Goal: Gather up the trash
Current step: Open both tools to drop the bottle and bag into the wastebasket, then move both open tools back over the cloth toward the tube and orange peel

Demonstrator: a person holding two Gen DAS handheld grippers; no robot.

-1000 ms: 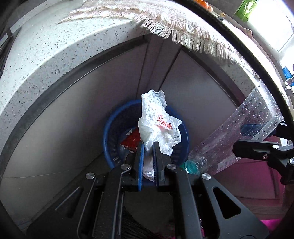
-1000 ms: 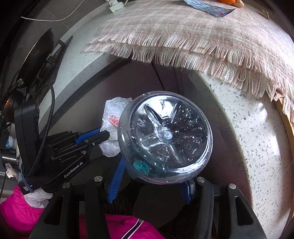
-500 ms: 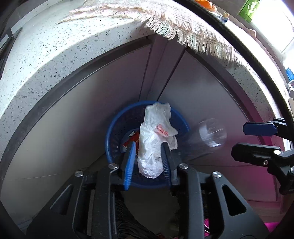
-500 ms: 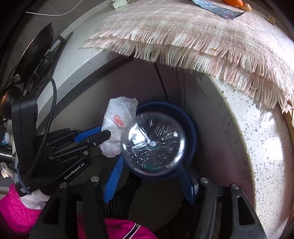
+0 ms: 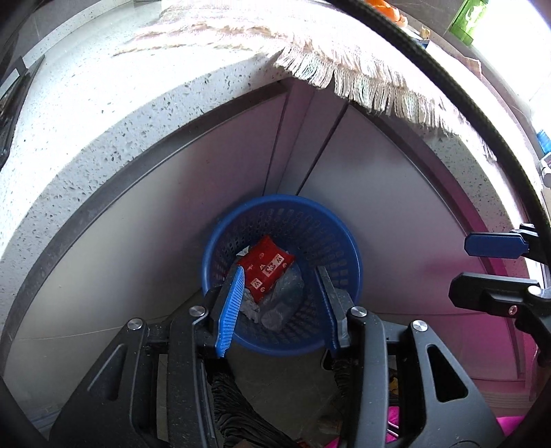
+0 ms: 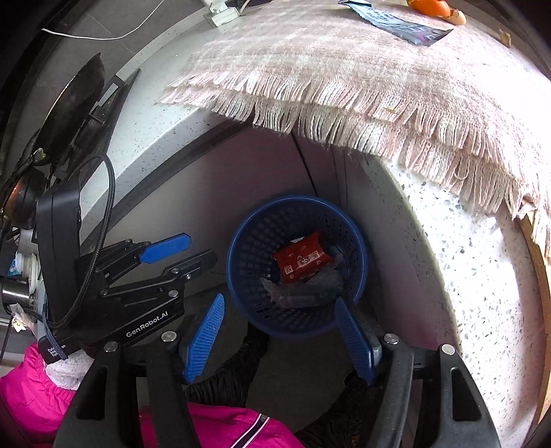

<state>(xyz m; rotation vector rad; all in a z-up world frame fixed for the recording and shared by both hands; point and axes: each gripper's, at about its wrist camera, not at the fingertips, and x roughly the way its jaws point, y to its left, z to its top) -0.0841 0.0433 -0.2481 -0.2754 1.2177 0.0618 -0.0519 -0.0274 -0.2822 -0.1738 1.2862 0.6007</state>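
Observation:
A blue mesh trash basket (image 5: 344, 248) stands on the floor in the corner under a speckled counter; it also shows in the right wrist view (image 6: 241, 262). Inside lie a red wrapper (image 5: 267, 267) (image 6: 303, 260), a clear plastic bottle (image 5: 286, 296) (image 6: 310, 293) and white plastic (image 5: 249, 306). My left gripper (image 5: 280, 306) is open and empty just above the basket. My right gripper (image 6: 284, 336) is open and empty above the basket's near rim. The left gripper also shows in the right wrist view (image 6: 179, 251), to the left of the basket.
A fringed pink cloth (image 6: 378, 82) hangs over the speckled counter edge (image 5: 137, 113) above the basket. On the cloth lie a dark packet (image 6: 399, 24) and an orange thing (image 6: 434, 7). Grey cabinet doors (image 5: 172, 213) stand behind the basket.
The left gripper opened and the white plastic bag dropped into the basket. The right gripper opened and the clear bottle fell in. Both grippers now hang empty.

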